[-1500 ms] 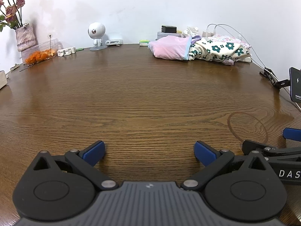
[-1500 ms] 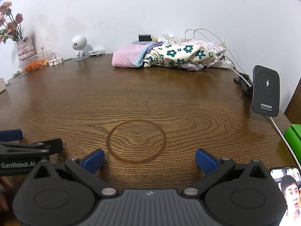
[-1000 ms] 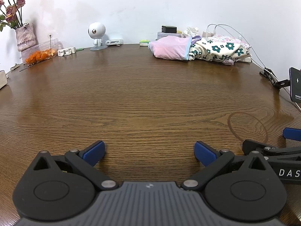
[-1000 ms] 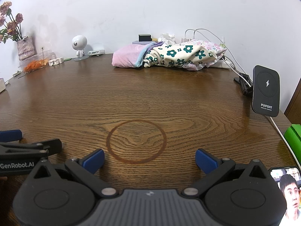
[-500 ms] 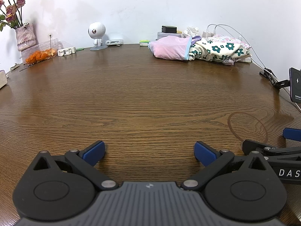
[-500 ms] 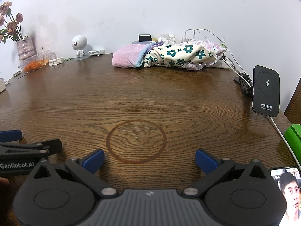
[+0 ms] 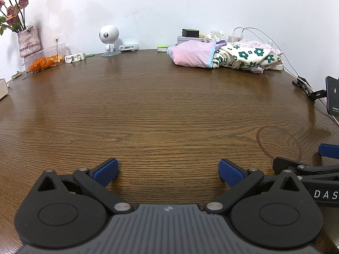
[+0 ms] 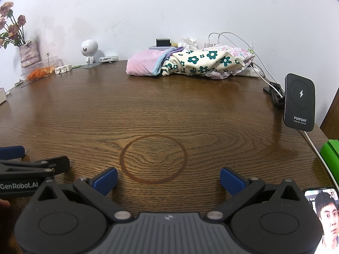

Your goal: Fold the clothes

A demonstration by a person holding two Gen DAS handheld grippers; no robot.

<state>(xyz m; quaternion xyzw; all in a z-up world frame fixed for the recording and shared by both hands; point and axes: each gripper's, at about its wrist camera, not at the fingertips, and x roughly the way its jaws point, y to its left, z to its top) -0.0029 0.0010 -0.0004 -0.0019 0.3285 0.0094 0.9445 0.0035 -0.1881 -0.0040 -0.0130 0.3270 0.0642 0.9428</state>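
A heap of clothes lies at the far side of the wooden table (image 7: 161,110): a pink garment (image 7: 191,55) (image 8: 144,66) on the left and a cream one with green flowers (image 7: 247,58) (image 8: 203,62) on the right. My left gripper (image 7: 168,171) stands open near the table's front edge, far from the clothes, nothing between its blue-tipped fingers. My right gripper (image 8: 168,178) is open too, just behind a dark ring mark (image 8: 153,158) in the wood. The two grippers rest side by side.
A black wireless charger (image 8: 299,102) stands at the right edge with white cables behind it. A phone (image 8: 322,218) lies at the near right corner. At the back left are a white robot figure (image 7: 109,40), a box of orange fruit (image 7: 44,60) and a vase of dried flowers (image 7: 28,40).
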